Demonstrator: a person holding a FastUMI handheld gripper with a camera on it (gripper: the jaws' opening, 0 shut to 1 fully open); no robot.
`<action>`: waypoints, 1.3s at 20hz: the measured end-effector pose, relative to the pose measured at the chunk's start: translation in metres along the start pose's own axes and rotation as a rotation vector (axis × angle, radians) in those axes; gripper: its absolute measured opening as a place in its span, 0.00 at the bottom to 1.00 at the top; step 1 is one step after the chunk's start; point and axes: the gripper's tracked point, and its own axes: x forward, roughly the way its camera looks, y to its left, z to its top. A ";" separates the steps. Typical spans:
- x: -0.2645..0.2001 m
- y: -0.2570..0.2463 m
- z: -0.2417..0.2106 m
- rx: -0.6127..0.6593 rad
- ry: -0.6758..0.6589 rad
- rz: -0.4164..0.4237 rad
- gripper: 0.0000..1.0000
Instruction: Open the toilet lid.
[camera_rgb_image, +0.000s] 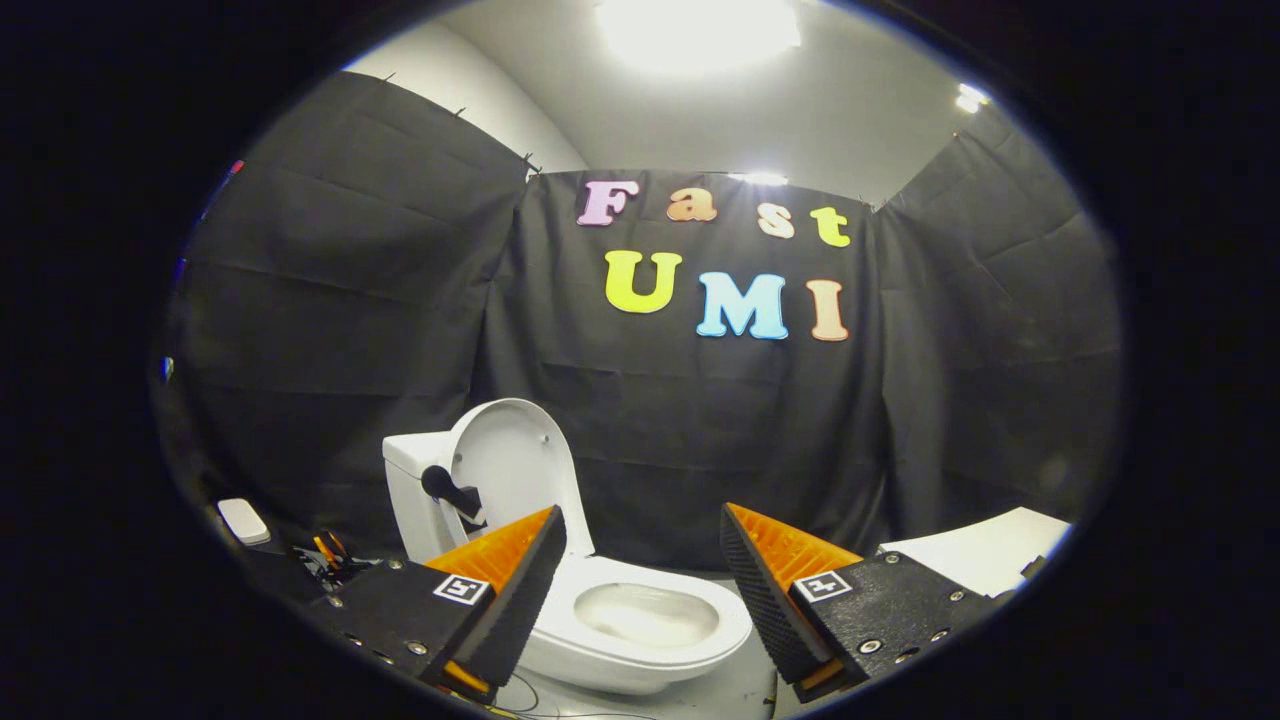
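A white toilet (640, 625) stands on the floor just beyond my fingers, its bowl showing in the gap between them. Its lid (512, 470) is raised upright and leans back against the white tank (415, 490). A dark handle (450, 492) sticks out from the tank beside the lid. My gripper (645, 540) is open, its fingers spread wide, with nothing held between them. The left finger (520, 590) overlaps the bowl's left side in the picture; the right finger (775, 590) is off to the bowl's right.
Black cloth walls close the booth behind and to both sides of the toilet. A small white object (243, 521) and some tangled wires (330, 560) lie left of the tank. A white flat surface (985, 550) sits to the right. Pale floor (730, 690) lies under the bowl.
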 end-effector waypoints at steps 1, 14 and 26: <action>-0.002 -0.006 -0.003 -0.012 -0.004 -0.013 0.95; -0.012 -0.038 -0.038 0.027 0.037 -0.095 0.95; -0.015 -0.035 -0.037 0.043 0.034 -0.087 0.95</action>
